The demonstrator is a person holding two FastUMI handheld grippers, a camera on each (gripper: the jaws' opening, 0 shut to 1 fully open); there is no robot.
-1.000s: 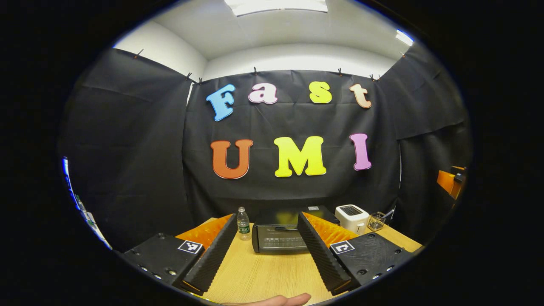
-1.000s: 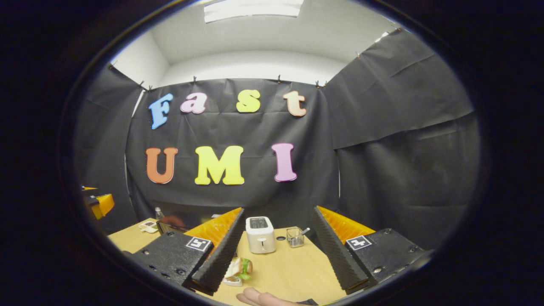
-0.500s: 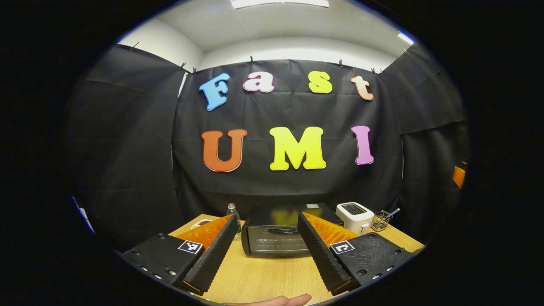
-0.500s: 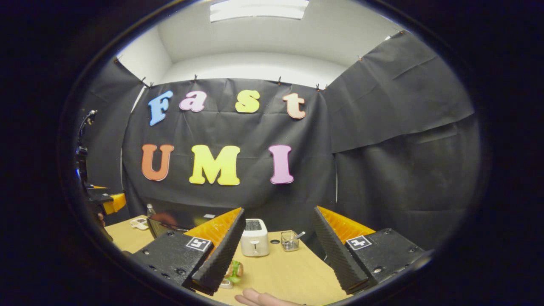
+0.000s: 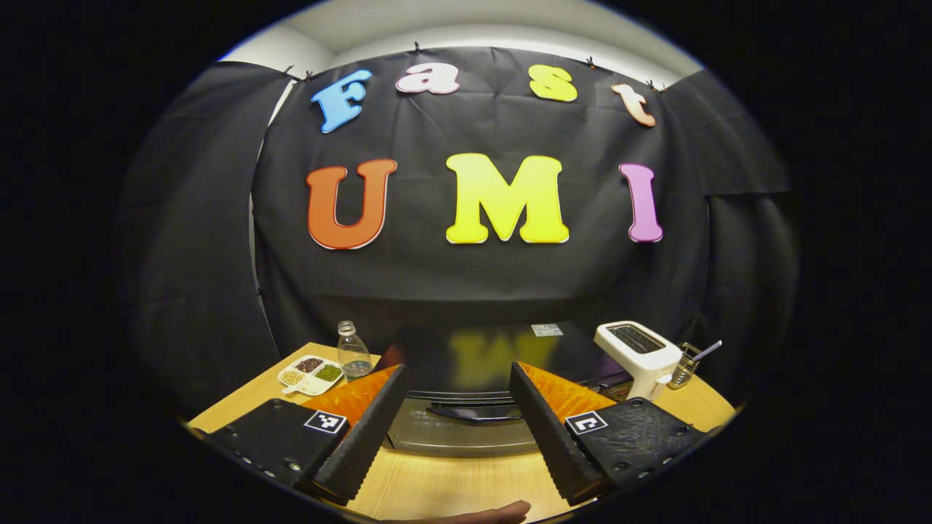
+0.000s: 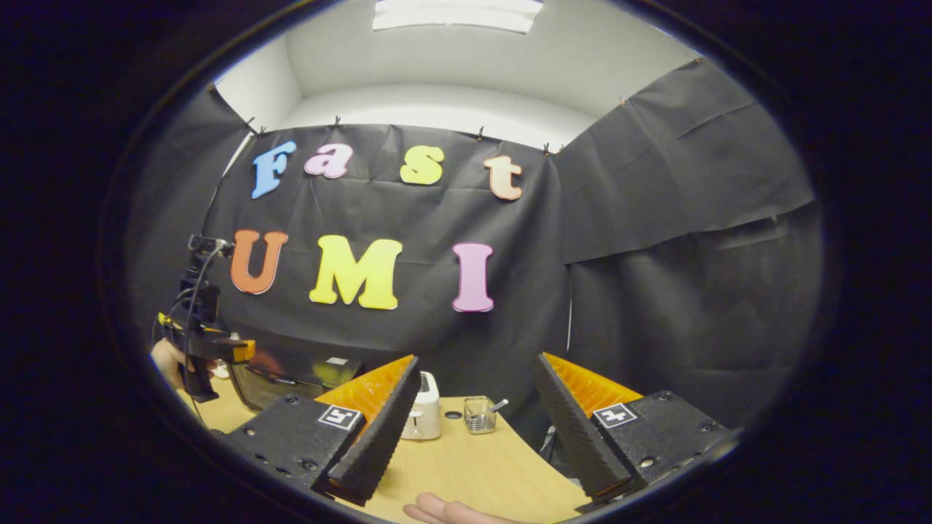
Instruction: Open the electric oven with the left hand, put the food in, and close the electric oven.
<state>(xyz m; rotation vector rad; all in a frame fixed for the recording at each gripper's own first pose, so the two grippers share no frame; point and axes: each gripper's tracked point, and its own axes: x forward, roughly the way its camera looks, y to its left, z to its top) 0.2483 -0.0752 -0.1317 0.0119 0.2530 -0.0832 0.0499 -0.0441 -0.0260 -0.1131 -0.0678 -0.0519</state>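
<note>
The black electric oven (image 5: pixel 466 356) stands on the wooden table (image 5: pixel 451 484) with its door shut and its handle (image 5: pixel 473 413) facing me. My left gripper (image 5: pixel 457 368) is open, close in front of the oven, with the handle showing between its fingers and nothing held. In the right gripper view the oven (image 6: pixel 291 375) sits at the far left, and the left gripper (image 6: pixel 211 346) hovers before it, held by a hand (image 6: pixel 169 362). My right gripper (image 6: pixel 477 360) is open over the table (image 6: pixel 466 473) and holds nothing.
A white toaster (image 5: pixel 636 349) and a small wire basket (image 5: pixel 684 364) stand right of the oven. A clear bottle (image 5: pixel 353 351) and a divided dish of grains (image 5: pixel 309 370) lie to its left. A fingertip (image 6: pixel 451 509) shows at the table's near edge.
My left gripper has moved forward to the oven, which now looms much larger. The right gripper has shifted a little, and the sandwich beside its left finger has gone out of sight. Both stay open.
</note>
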